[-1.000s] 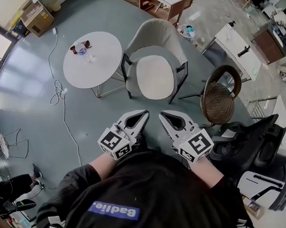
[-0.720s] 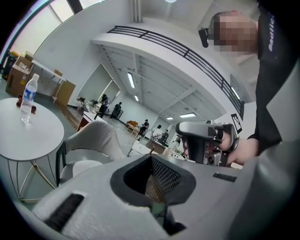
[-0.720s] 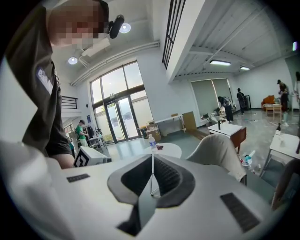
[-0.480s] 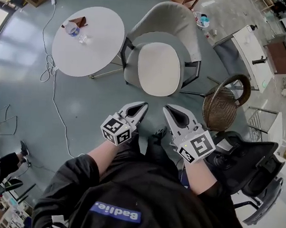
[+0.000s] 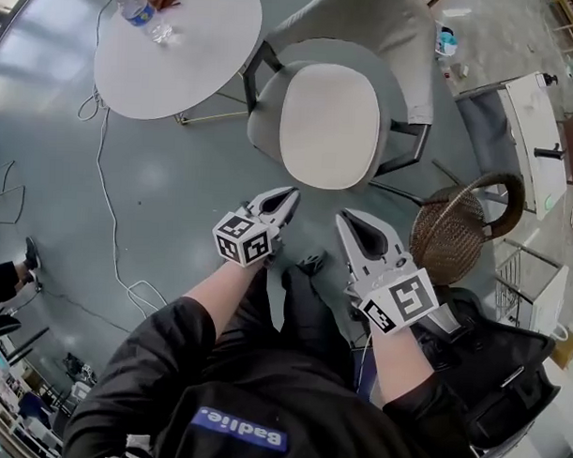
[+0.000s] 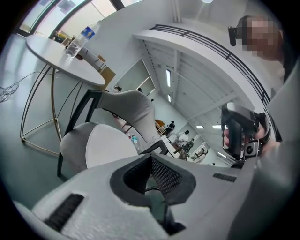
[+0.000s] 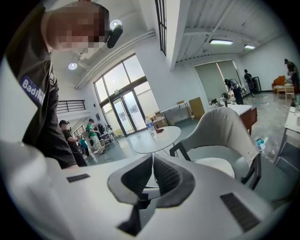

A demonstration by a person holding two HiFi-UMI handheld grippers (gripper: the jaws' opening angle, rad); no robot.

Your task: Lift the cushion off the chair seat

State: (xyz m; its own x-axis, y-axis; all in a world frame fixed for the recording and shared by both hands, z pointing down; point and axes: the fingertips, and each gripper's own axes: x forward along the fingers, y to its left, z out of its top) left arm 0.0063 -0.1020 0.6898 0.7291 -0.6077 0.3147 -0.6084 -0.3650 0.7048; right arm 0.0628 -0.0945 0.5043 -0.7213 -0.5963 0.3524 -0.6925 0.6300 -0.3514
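Note:
A cream cushion (image 5: 329, 126) lies flat on the seat of a grey armchair (image 5: 368, 34) with black legs. Both grippers hover over the floor just short of the seat's front edge and touch nothing. My left gripper (image 5: 290, 193) is shut and empty, its tips pointing at the seat's front left. My right gripper (image 5: 344, 216) is also shut and empty, a little further back. In the left gripper view the cushion (image 6: 108, 147) shows beyond the closed left gripper (image 6: 151, 157). The right gripper view has the cushion (image 7: 215, 166) to the right of the closed right gripper (image 7: 153, 157).
A round white table (image 5: 175, 65) with a water bottle (image 5: 135, 7) stands left of the armchair. A wicker chair (image 5: 455, 234) is at its right, a black office chair (image 5: 507, 372) beside me. A cable (image 5: 105, 198) trails over the grey floor.
Both grippers have sunk and come nearer the armchair, which now sits larger and closer in view. The left gripper has rolled. Both stay shut.

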